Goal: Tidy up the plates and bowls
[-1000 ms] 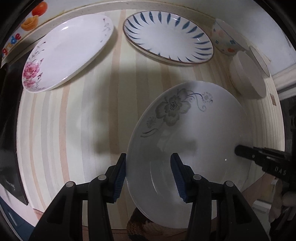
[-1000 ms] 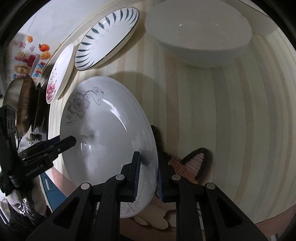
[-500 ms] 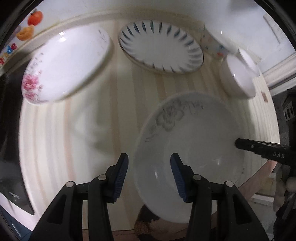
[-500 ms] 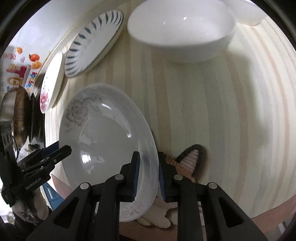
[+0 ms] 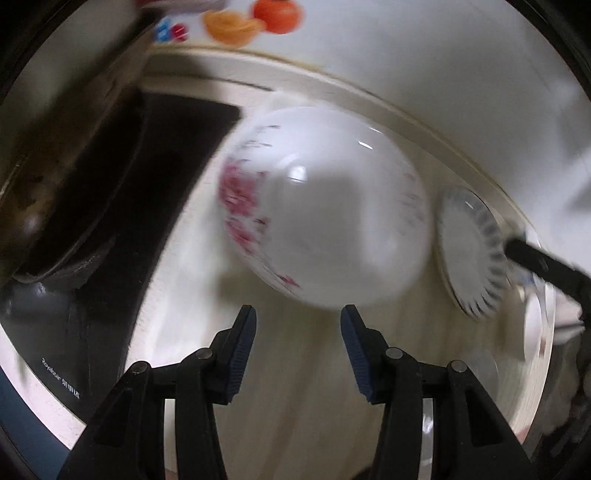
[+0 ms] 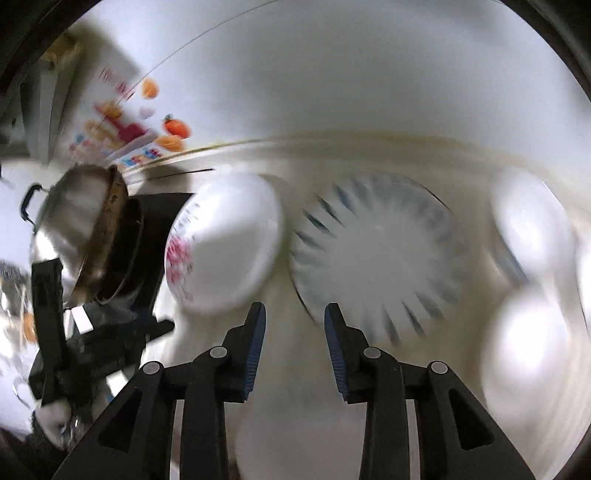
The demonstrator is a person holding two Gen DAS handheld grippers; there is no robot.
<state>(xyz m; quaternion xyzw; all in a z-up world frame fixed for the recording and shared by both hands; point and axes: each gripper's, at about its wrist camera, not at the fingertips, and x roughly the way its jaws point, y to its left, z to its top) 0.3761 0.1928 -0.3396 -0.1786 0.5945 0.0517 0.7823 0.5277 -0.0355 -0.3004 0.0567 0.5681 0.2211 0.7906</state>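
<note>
The left gripper stands with its blue-padded jaws apart and nothing between them, aimed down at the round white plate with a pink rose print, which lies on the pale striped tabletop just ahead of the fingertips. To its right sits the white plate with dark blue radial strokes, and beyond that the black tip of the other gripper crosses the edge of the view. A black appliance fills the left side; fruit stickers show on the white wall.

In the right wrist view, the right gripper has just been opening its jaws, and they are spread with nothing between them. It faces the gap between the rose plate and the blue-stroked plate. Pale round shapes at the right, probably white bowls, are too smeared to count. A steel pot stands at the left.

Both grippers look free and between pickups. The next move calls for choosing one plate, straddling its rim with the jaws and closing before lifting it towards a stack.
</note>
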